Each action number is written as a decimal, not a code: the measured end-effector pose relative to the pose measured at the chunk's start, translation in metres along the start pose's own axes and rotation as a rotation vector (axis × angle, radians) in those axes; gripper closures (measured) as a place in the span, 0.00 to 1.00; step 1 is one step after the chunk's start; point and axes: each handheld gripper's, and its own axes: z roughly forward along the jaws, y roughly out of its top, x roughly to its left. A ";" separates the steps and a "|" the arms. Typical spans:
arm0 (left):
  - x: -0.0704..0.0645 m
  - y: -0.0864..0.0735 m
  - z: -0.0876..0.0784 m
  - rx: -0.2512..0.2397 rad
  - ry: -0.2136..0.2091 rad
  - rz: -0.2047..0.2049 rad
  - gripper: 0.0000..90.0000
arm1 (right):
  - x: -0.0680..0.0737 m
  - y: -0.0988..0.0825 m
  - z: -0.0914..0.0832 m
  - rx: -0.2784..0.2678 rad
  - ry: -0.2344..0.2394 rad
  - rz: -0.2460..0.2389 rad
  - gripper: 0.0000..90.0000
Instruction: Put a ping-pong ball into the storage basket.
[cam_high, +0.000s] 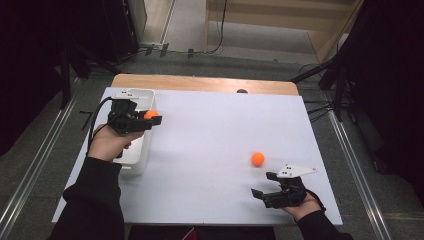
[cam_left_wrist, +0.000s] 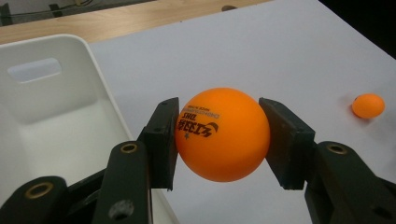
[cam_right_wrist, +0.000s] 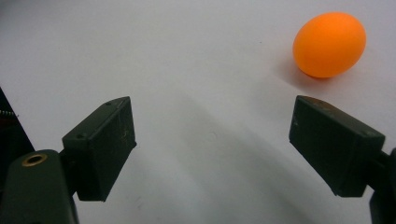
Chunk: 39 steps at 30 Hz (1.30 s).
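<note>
Over at the left edge of the surface (cam_high: 210, 130), the left tongs (cam_high: 151, 119) are clamped on an orange ball (cam_high: 151, 114), and it is a firm grip: in the left gripper view the two black pads press the ball (cam_left_wrist: 222, 134) from either side, with dark print on the ball's shell facing the camera. The held ball hangs right at the right rim of the white bin (cam_high: 140, 150), which stands along the left edge of the surface. From the left gripper view the bin (cam_left_wrist: 56, 116) sits just left of the tongs, its pale inside and a handle slot in the far wall in plain sight.

Across on the right, a second ball (cam_high: 257, 159) lies loose on the white surface, well apart from the bin. The left gripper view picks it up too, small and far off to the right (cam_left_wrist: 368, 106). The right tongs (cam_high: 262, 184) hover near the near right corner, jaws wide apart, nothing between them. In the right gripper view the loose ball (cam_right_wrist: 329, 44) sits just beyond the right pad, up in the far right of the picture, not touching either jaw, with a soft shadow under it.

Dark sleeves come in from the near edge, one hand (cam_high: 107, 141) on each gripper. Bare wood shows at the far edge beyond the white cover.
</note>
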 end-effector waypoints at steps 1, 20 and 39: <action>0.001 0.000 0.000 0.002 0.009 -0.001 0.56 | 0.000 0.000 0.000 0.000 0.000 0.000 0.14; 0.014 -0.002 -0.005 -0.041 0.129 -0.068 0.56 | 0.000 0.001 0.000 -0.003 -0.003 -0.005 0.14; 0.028 -0.008 -0.005 -0.080 0.244 -0.129 0.56 | 0.000 0.000 0.001 0.002 -0.007 -0.004 0.14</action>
